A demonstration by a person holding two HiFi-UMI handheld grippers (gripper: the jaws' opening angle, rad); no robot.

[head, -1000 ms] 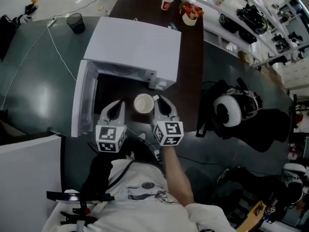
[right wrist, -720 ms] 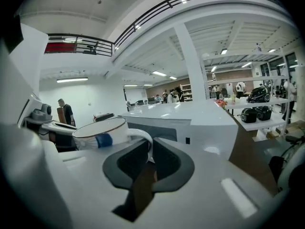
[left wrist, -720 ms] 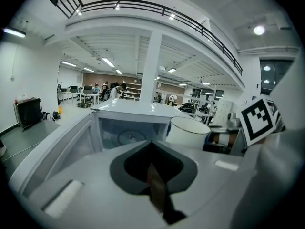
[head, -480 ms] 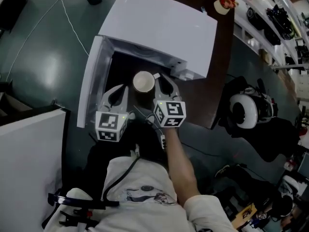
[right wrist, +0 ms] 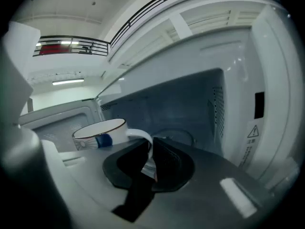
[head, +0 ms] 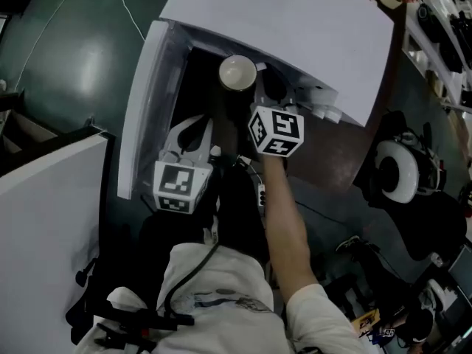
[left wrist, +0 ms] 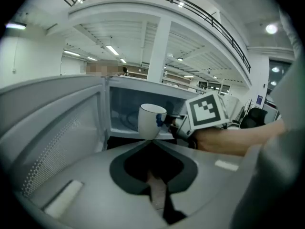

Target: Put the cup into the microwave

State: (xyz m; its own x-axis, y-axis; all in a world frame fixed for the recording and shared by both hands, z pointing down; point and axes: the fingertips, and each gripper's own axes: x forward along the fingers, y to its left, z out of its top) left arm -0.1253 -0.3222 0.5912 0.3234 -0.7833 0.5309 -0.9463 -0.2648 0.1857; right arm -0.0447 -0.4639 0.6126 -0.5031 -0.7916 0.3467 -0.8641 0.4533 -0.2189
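Cup [head: 237,72], white with a dark rim and a blue mark, hangs upright at the mouth of the microwave [head: 280,28], clear of the floor inside. My right gripper [right wrist: 148,149] is clenched on the handle [right wrist: 138,133]. The thin loop is pinched between its pads and the cup's body sits out to the left of the jaws. The door [head: 140,102] stands swung wide on the left, and the inside lies open and dim ahead. A round turntable [right wrist: 175,135] seems to lie on the floor in there, though the gloom leaves me unsure. My left gripper [left wrist: 151,141] hangs lower and nearer to me, just beside the door, its jaws closed tip to tip on nothing.

By my reading, the pick-up is done and the carry is nearly over: the cup is at the threshold, not yet set down. What remains is to ease it inward, lower it until it stands, let go of the handle, and draw the gripper out without catching the loop. Shutting the door is not asked for.
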